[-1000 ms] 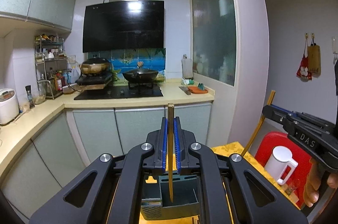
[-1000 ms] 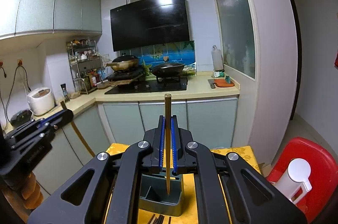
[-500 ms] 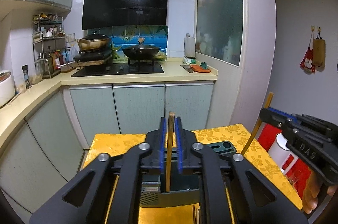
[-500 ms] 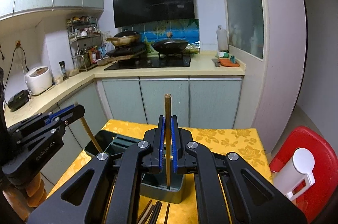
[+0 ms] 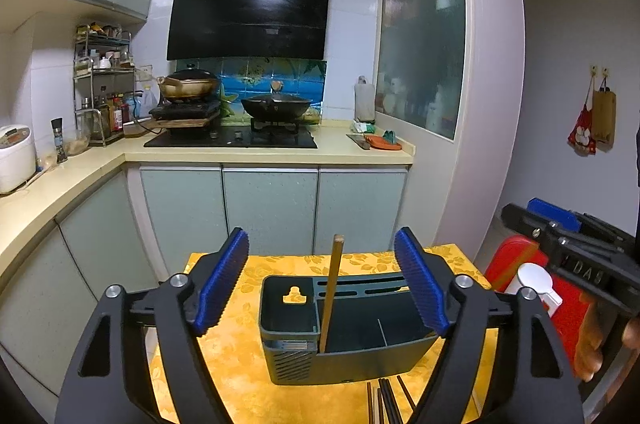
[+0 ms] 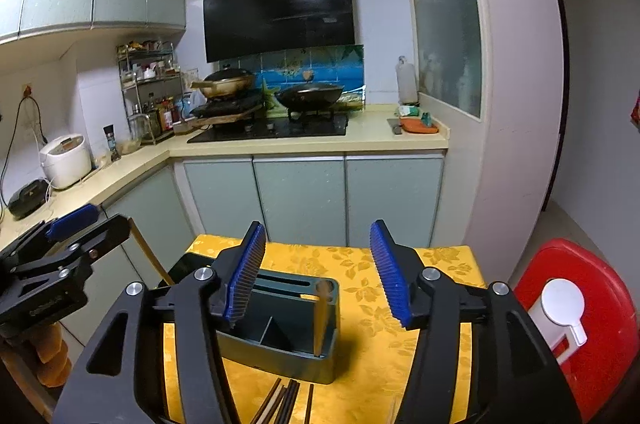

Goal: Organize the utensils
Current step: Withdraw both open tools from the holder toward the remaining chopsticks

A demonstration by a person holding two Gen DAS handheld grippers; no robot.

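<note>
**Both chopsticks dropped in, more waiting on the cloth**

One chopstick [image 5: 331, 288] stands in the dark holder [image 5: 344, 352], leaning against the divider between the small left box and the long right section. From the right wrist view we see a second chopstick [image 6: 321, 320], blurred, upright at the holder's [image 6: 280, 348] right end. The holder sits on the yellow-clothed surface [image 5: 240, 364]. Loose chopsticks [image 6: 286, 404] lie flat on the cloth at 6 o'clock from the holder, just beside its front wall.

Our left tool [image 5: 322, 284] is spread wide, its blue pads on either side of the standing chopstick and touching nothing. Our right tool [image 6: 318, 274] is spread as well and carries nothing; it sits above the holder's right end.

We judge the step in hand to be letting go and backing out. To do it well, we should lift each tool straight up and clear of the stick tops before swinging toward 6 o'clock, so that no pad knocks a stick or tips the holder. For the loose ones, we would come down steeply, pinch a stick near its middle, and keep the two tools apart.

A white jug [image 6: 560, 316] on a red stool [image 6: 600, 304] stands at 3 o'clock, well apart from the holder.
</note>
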